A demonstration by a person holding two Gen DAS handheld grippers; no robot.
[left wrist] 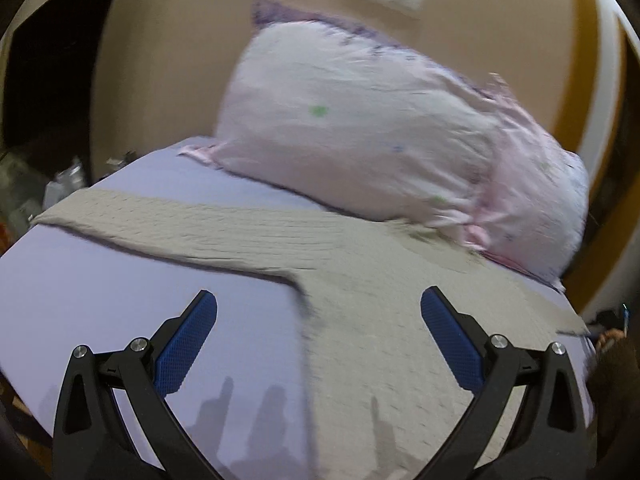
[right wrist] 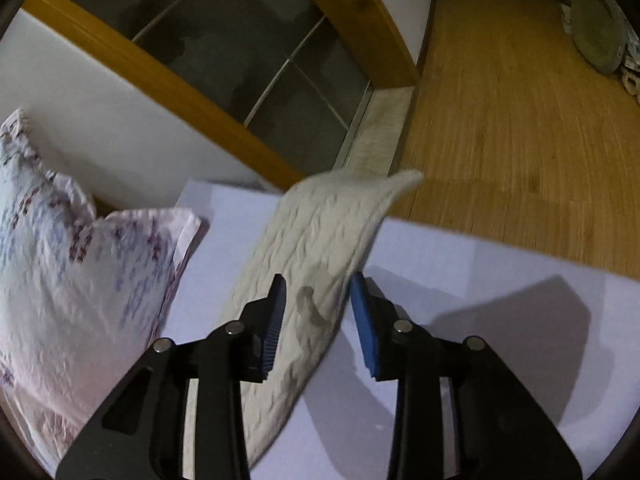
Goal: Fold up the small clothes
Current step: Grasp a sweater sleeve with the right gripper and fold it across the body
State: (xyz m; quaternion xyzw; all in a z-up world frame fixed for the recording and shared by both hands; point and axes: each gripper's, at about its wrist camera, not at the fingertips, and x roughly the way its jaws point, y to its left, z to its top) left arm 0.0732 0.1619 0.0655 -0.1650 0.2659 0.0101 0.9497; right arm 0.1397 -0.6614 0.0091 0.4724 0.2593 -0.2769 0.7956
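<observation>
No readable text — none anywhere

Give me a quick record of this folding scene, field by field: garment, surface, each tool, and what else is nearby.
garment: grey knit top, spread on the bed, one sleeve stretched out to the side
surface: lavender sheet
left tool: open, above the garment's edge, holding nothing
right tool: jaws either side of a raised sleeve; contact unclear
pillow: pale pink, printed, behind the garment, resting on part of it
floor: wood, beside the bed
</observation>
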